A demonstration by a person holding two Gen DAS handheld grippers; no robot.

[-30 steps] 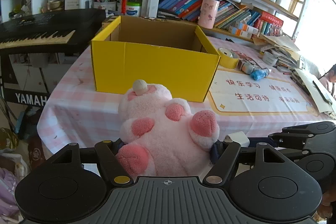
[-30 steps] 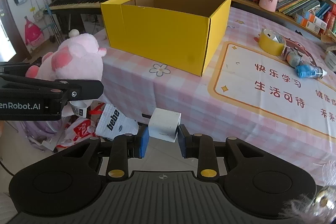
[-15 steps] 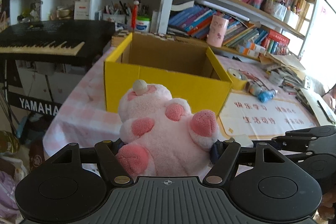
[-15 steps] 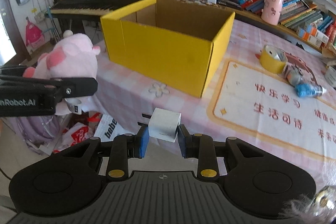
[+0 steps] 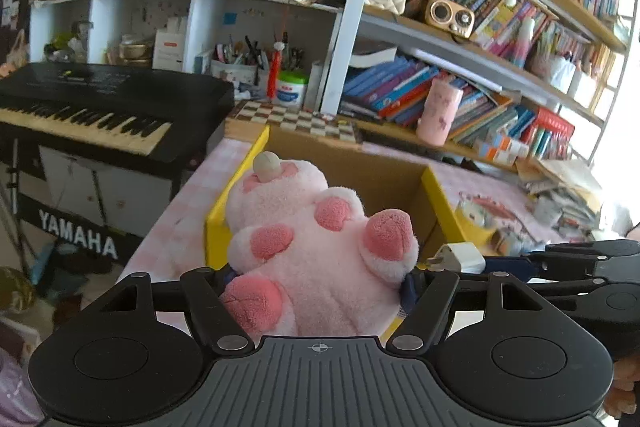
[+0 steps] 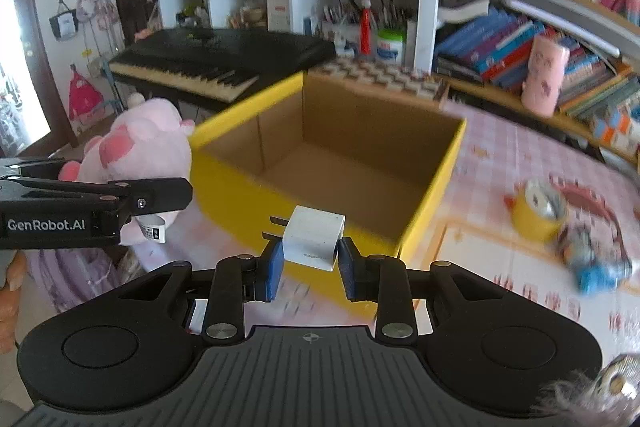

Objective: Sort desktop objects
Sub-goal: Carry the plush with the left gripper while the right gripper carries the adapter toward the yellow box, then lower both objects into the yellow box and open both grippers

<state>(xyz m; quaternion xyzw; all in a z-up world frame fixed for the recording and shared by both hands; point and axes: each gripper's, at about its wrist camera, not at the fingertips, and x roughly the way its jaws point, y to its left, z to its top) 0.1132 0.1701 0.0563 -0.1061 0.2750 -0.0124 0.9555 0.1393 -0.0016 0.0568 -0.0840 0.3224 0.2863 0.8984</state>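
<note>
My left gripper (image 5: 316, 287) is shut on a pink plush toy (image 5: 316, 247), held up at the near left rim of the yellow cardboard box (image 5: 236, 187). In the right wrist view the same plush toy (image 6: 140, 151) hangs left of the box (image 6: 428, 203), gripped by the left gripper (image 6: 120, 203). My right gripper (image 6: 308, 267) is shut on a white plug adapter (image 6: 314, 241), raised in front of the box's near wall. That adapter (image 5: 456, 257) also shows at the right in the left wrist view. The box is open and looks empty inside.
A pink checked tablecloth (image 6: 516, 155) covers the table. A yellow tape roll (image 6: 538, 215) and a blue toy (image 6: 596, 275) lie to the right of the box. A black keyboard (image 5: 92, 107) stands at the left, and crowded bookshelves (image 5: 460, 75) rise behind.
Both grippers have risen and moved toward the yellow box with their loads; the box now looks nearer and its inside shows in the right wrist view. Neither grip has changed.
</note>
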